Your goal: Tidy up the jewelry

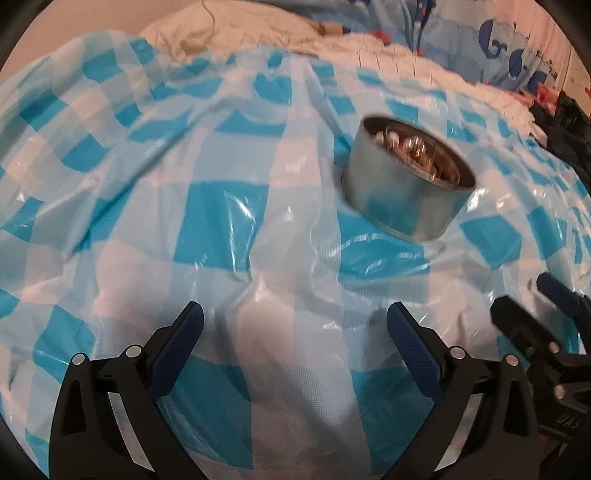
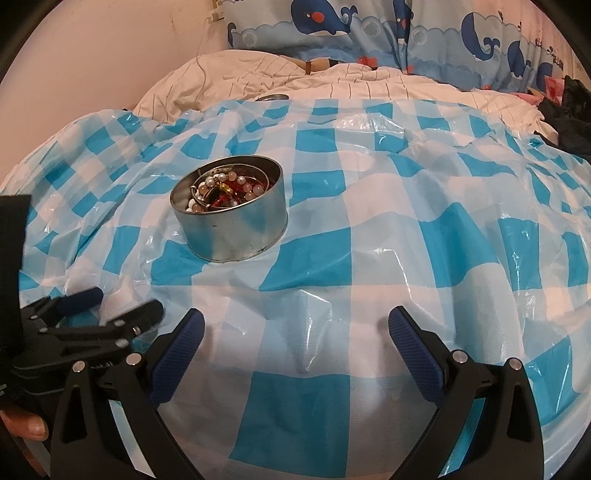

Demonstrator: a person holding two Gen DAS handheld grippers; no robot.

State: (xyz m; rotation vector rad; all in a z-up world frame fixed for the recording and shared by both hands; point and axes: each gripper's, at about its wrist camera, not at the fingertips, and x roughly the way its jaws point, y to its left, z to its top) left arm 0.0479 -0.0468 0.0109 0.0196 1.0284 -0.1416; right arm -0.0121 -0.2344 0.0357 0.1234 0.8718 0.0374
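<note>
A round silver tin [image 2: 231, 221] stands on a blue-and-white checked plastic sheet [image 2: 369, 240]. It holds a heap of jewelry [image 2: 225, 192]: pearl beads, red pieces and a gold bit. In the left wrist view the tin [image 1: 404, 194] sits up and to the right, blurred. My left gripper [image 1: 294, 325] is open and empty, low over the sheet [image 1: 221, 221]. My right gripper [image 2: 295, 326] is open and empty, with the tin ahead to its left. The left gripper also shows in the right wrist view [image 2: 92, 306], and the right gripper shows at the right edge of the left wrist view [image 1: 546, 306].
The sheet lies crumpled over a bed with white striped bedding [image 2: 295, 81]. Whale-print pillows [image 2: 369, 29] line the back wall. Dark clothing [image 2: 572, 114] lies at the far right. A small metal lid [image 2: 273, 98] sits at the sheet's far edge.
</note>
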